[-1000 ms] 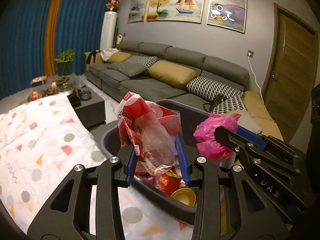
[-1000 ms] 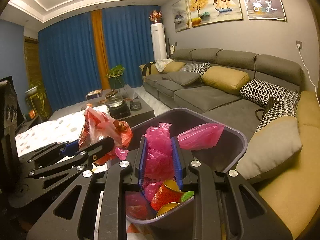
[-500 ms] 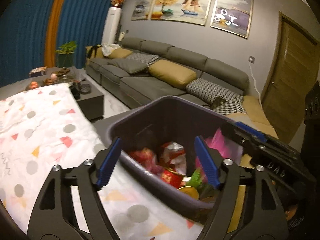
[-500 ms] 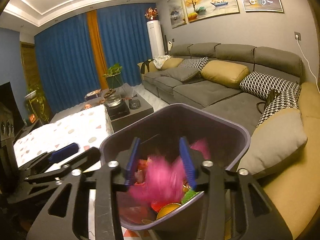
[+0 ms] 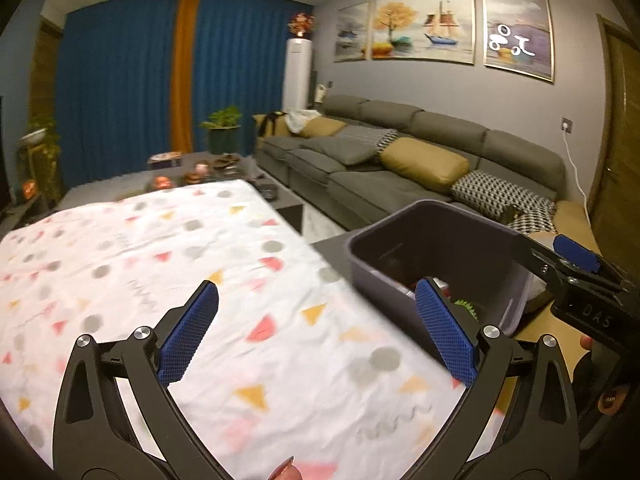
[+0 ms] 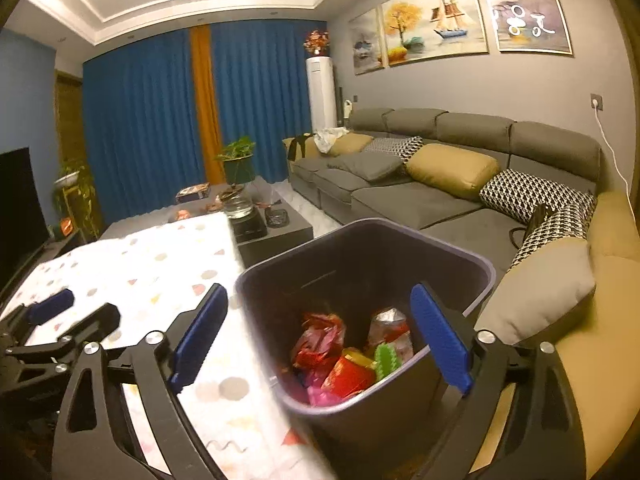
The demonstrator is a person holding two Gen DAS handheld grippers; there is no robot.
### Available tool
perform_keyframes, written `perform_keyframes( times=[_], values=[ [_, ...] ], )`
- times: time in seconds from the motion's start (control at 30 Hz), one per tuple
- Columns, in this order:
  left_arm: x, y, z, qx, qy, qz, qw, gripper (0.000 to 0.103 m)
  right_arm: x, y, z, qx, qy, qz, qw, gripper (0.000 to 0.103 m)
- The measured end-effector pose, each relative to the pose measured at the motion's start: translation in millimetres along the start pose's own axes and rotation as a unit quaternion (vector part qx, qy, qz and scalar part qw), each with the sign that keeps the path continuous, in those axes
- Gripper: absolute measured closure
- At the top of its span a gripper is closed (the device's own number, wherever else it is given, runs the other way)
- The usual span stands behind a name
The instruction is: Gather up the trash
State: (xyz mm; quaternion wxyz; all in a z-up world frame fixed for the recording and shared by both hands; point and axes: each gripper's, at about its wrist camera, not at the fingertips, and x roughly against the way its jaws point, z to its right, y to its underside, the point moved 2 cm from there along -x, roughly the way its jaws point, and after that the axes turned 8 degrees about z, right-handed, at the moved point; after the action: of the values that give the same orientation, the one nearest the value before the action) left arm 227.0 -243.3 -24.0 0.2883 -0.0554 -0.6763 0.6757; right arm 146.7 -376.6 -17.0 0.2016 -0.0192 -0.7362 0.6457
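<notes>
Left wrist view shows the left tool with its blue-padded fingers spread wide and nothing between them, hovering over a table draped in a white cloth printed with grey dots and pink and orange triangles. The cloth blurs toward the lower edge, and a small pinkish tip at the bottom border is too cut off to identify. To the right, the dark grey rectangular plastic bin stands just beside the table; from this angle its near wall hides most of the contents, leaving only a scrap of green and red visible past the right finger. The right tool enters from the right edge, mostly cropped, with the letters "DAS" legible on its black body.

Right wrist view looks down into the same bin, where the trash lies at the bottom: a crumpled red-and-clear plastic wrapper, a red can with a gold rim, a small green toothed piece, a silvery packet and pink plastic. Any print on these is too blurred to read. The right tool is also wide open and empty, straddling the bin's near rim. The left tool shows at the far left, partly cut off.
</notes>
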Motion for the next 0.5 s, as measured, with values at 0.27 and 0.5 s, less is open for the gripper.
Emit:
perform_keyframes(
  times=[0.27, 0.5],
  values=[
    [65.1, 6.4, -31.6, 0.001, -0.069, 0.012, 0.9975, 0.006, 36.8, 0.7, -29.0, 0.016, 0.002, 0.014, 1.0, 0.006],
    [118.5, 18.3, -51.8, 0.015, -0.091, 0.016, 0.9956, 0.006, 68.9, 9.9, -60.8, 0.028, -0.002, 0.017, 0.999, 0.006]
  ],
)
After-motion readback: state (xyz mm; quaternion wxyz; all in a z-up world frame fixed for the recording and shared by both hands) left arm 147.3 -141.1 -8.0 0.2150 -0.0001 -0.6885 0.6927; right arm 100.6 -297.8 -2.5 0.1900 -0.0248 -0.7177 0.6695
